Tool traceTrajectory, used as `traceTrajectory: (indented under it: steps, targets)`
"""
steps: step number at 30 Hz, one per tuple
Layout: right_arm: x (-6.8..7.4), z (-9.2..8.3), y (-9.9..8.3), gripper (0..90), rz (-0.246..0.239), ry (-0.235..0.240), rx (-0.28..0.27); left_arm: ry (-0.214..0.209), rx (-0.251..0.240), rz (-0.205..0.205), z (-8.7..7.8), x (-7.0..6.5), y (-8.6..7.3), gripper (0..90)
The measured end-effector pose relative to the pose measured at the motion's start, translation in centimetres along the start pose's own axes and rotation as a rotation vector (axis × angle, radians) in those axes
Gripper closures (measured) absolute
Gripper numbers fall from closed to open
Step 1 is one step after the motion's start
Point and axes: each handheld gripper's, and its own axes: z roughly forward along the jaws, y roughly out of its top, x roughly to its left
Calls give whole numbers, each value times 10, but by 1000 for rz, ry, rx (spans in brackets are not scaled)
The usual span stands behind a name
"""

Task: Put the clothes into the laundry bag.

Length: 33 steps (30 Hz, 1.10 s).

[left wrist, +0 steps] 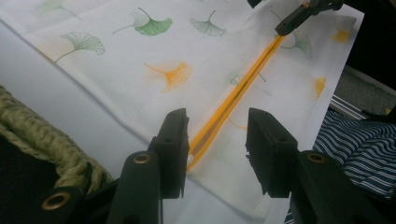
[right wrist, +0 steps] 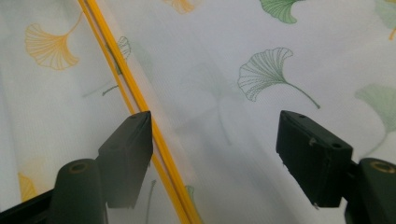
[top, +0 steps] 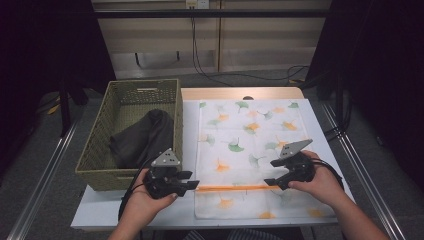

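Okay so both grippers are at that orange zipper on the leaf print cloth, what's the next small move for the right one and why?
Probably close the right gripper on the orange zipper. Its jaws stand open over the leaf print cloth, with the zipper beside one jaw rather than pinched, while the left gripper sits open at the other end.

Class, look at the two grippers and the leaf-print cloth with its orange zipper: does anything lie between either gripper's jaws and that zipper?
Nothing visible does. The left gripper straddles one end of the orange zipper, and the right gripper hangs open directly over the cloth.
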Motion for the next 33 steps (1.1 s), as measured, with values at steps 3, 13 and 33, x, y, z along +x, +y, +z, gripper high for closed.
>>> traceTrajectory:
  steps: [3,13,33]
  targets:
    - [0,6,2,268,-7,-8,14,-11,-5,-6,0,1,0,594]
    - [1,22,4,244,-32,17,56,-10,-7,-7,1,1,-1,590]
    - [2,35,7,218,-70,-20,103,-20,-6,2,2,0,-1,588]
